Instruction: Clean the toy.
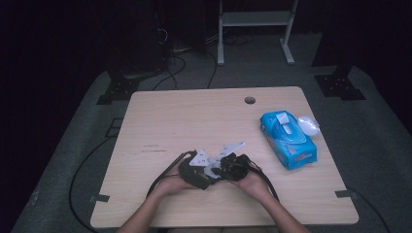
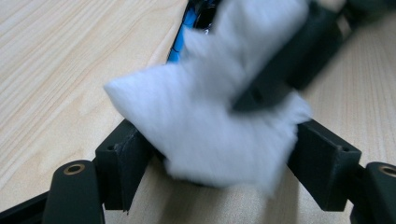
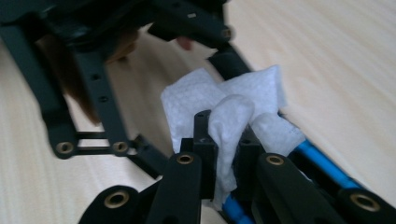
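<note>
1. A pale wood-grain counter [image 1: 194, 121] stands on grey carpeted floor [image 1: 369, 145], with a round cable hole [image 1: 249, 100] near its far edge.
2. Beyond the far edge, a white metal frame [image 1: 255, 29] rises on two legs.
3. Black cables [image 1: 172, 68] trail across the floor at far left.
4. The room behind is dark; black stands, perhaps tripod bases [image 1: 338, 82], flank both far corners.

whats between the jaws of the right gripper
A white tissue is pinched between the right gripper jaws, its sheet fanning out above them toward the left gripper. The part clamped inside the jaws is covered, so how it is folded there cannot be seen.
</note>
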Tool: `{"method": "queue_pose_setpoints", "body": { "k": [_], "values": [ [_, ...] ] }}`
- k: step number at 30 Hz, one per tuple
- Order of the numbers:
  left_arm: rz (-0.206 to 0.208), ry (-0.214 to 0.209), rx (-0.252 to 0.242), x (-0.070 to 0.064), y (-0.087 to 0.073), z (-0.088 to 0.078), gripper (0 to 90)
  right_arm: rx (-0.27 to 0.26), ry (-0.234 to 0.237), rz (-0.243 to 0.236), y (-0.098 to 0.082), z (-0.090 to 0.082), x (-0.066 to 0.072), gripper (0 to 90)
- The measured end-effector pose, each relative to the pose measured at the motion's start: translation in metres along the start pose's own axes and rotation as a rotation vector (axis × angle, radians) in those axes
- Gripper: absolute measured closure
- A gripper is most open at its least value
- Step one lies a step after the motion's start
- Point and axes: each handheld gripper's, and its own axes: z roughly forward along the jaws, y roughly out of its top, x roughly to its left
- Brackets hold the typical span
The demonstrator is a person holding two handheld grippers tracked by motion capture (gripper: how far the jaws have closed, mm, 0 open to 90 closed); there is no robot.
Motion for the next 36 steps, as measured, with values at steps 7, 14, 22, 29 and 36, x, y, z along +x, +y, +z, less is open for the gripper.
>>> {"method": "queue_pose_setpoints", "body": {
  "k": [7,14,22,29,36],
  "values": [
    [-0.007,0.0,-0.01,0.0,0.001,0.002,25.2,-0.03,-0.058,0.055,-0.002,-0.011,-0.021,83.3],
    [-0.01,-0.003,-0.011,0.0,0.0,0.002,25.2,-0.113,-0.016,0.125,-0.004,-0.022,-0.024,83.3],
    [-0.009,0.0,-0.013,0.0,0.0,0.002,25.2,-0.09,-0.011,0.112,-0.002,-0.012,-0.02,83.3],
    [-0.007,-0.001,-0.011,0.0,0.0,0.002,25.2,-0.165,-0.044,0.172,-0.003,-0.043,-0.036,83.3],
    [-0.009,0.001,-0.014,-0.001,0.0,0.002,25.2,-0.198,-0.083,0.205,-0.02,-0.079,-0.051,83.3]
  ]
}}
